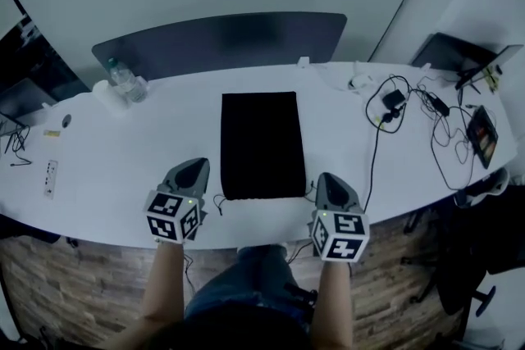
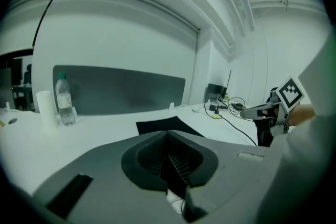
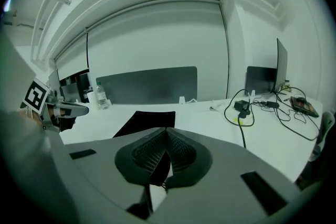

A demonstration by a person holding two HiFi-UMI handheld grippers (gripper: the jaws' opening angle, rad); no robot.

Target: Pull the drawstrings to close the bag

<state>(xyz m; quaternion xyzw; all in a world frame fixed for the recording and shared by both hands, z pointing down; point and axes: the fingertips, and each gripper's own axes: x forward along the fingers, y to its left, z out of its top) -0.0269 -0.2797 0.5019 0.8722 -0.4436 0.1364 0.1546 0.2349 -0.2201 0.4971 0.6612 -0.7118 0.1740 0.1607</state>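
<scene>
Left gripper (image 1: 195, 166) jaws closed, just left of bag's near corner | right gripper (image 1: 328, 178) jaws closed, just right of other near corner | black bag (image 1: 262, 145) flat, middle of table (image 1: 123, 160), long axis near-far, drawstrings (image 1: 218, 204) at near end

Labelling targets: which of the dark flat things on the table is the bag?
The black bag: the large plain rectangle in the middle of the table. The tablet-like device is smaller, at the right end.
</scene>
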